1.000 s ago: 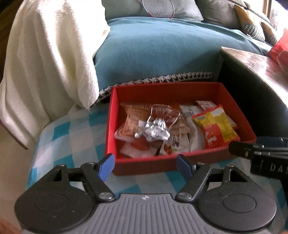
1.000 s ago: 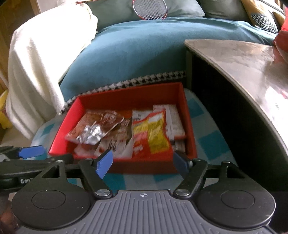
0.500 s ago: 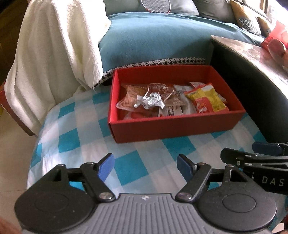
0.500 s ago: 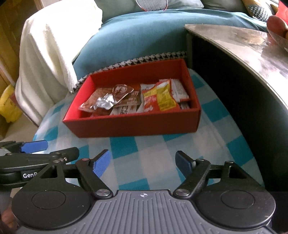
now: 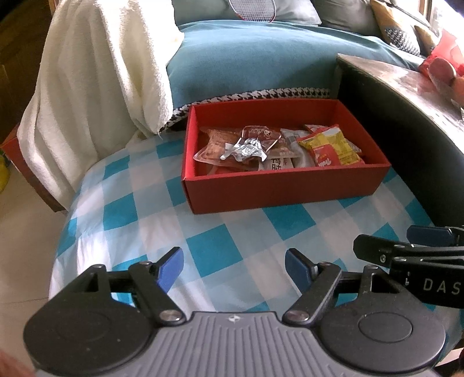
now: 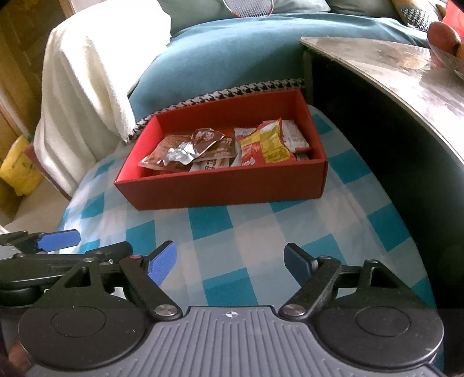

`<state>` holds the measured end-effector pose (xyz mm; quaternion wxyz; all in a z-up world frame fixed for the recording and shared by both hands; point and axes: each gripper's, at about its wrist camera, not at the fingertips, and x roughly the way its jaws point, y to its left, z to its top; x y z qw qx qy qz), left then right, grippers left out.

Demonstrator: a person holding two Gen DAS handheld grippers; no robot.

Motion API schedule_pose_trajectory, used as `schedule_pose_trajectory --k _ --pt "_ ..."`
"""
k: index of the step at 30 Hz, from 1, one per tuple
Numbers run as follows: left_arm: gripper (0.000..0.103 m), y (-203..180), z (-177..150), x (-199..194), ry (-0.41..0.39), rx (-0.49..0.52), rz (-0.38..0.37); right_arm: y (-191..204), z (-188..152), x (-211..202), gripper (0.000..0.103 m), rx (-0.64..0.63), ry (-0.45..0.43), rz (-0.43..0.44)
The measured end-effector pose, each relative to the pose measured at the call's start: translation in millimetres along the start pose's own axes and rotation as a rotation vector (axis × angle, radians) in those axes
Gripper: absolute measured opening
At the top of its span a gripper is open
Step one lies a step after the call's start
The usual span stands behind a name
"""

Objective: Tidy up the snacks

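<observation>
A red box filled with snack packets sits on a blue-checked cloth, well ahead of both tools. The left gripper hangs open and empty; the right gripper, jaws just widened, also holds nothing.

one red box, several snack packets in it, too overlapped to count exactly, one yellow-and-red packet, one crumpled foil wrapper, two grippers, left and right, one white towel, one racket
</observation>
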<state>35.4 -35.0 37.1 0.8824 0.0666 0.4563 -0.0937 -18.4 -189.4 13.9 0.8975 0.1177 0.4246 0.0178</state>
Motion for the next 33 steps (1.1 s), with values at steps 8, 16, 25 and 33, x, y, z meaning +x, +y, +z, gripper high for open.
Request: schedule_pose_trajectory --k 8,16,25,33 --pt "0.072 1.1 -9.3 -10.7 -0.009 0.000 0.006 4.1 -9.6 -9.0 0.087 -0.001 0.000 0.010" --pt "0.072 0.8 -21.0 -20.3 -0.014 0.008 0.013 7.2 -19.6 -16.7 0.087 -0.007 0.006 0.012" --pt "0.072 -0.1 -27.2 -27.2 -0.024 0.017 0.031 9.2 -25.6 -21.7 0.087 -0.013 0.007 0.016" --pt "0.072 -2.5 -30.5 -26.9 -0.019 0.034 0.044 8.6 -26.8 -22.7 0.087 -0.012 0.007 0.018"
